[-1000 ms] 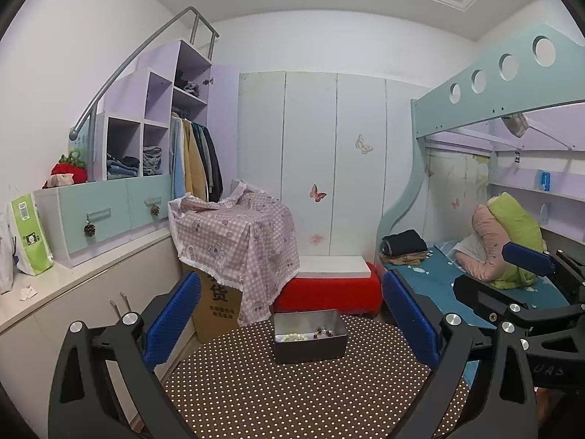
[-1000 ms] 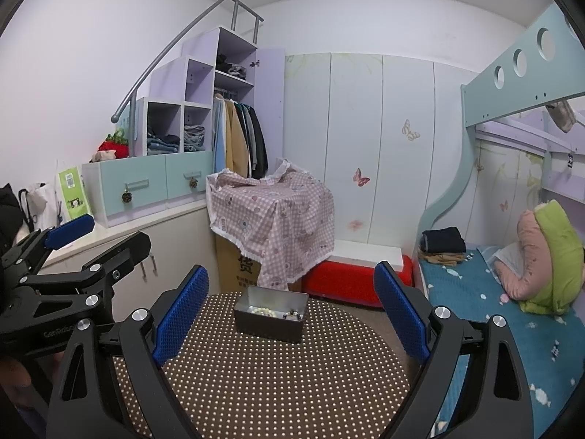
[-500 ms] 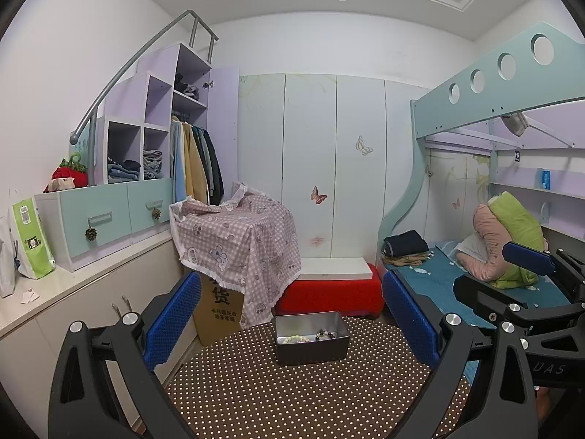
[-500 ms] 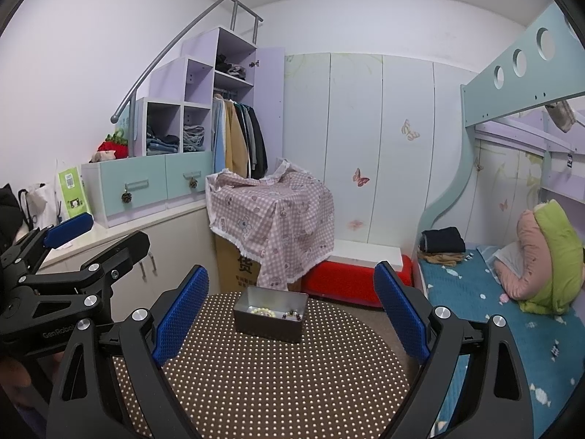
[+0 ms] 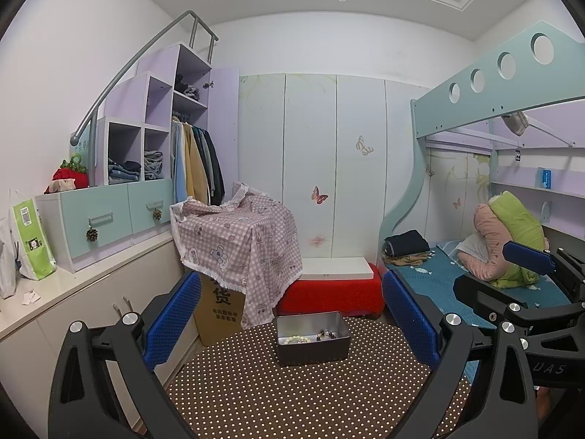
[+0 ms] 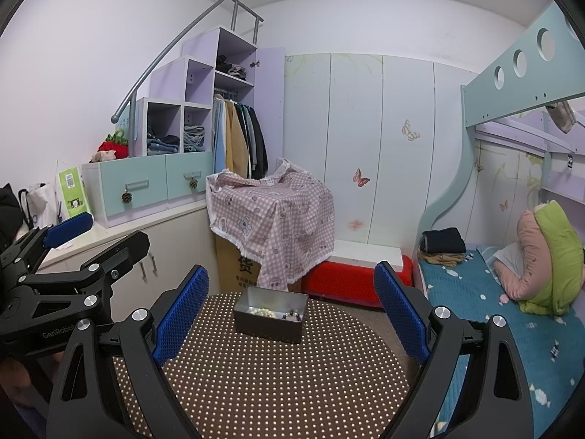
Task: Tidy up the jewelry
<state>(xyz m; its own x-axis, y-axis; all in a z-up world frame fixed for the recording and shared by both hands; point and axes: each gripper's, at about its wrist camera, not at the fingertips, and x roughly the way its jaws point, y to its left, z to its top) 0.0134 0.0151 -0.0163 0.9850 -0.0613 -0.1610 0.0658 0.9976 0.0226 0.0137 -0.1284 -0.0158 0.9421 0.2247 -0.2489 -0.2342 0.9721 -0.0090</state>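
While both my grippers hang above the near part of the round, brown polka-dot table [image 5: 292, 395], nothing sits between their blue pads. My left gripper [image 5: 290, 323] has its jaws spread wide, and my right gripper [image 6: 290, 316] is spread just as wide; each frames the grey metal tin [image 5: 311, 336] that stands toward the far side of the table, well apart from my fingertips. Inside the tin lie the jewelry pieces: a pale bead bracelet [image 5: 297, 339] to the left and a dark bead bracelet [image 5: 326, 335] to the right, close beside each other. From the right wrist view, the tin [image 6: 268, 314] holds the same two strands. Beyond the table, a checked cloth [image 5: 241, 241] drapes a cardboard box [image 5: 217, 311] at far left, and a red bench [image 5: 329, 294] stands behind the tin.
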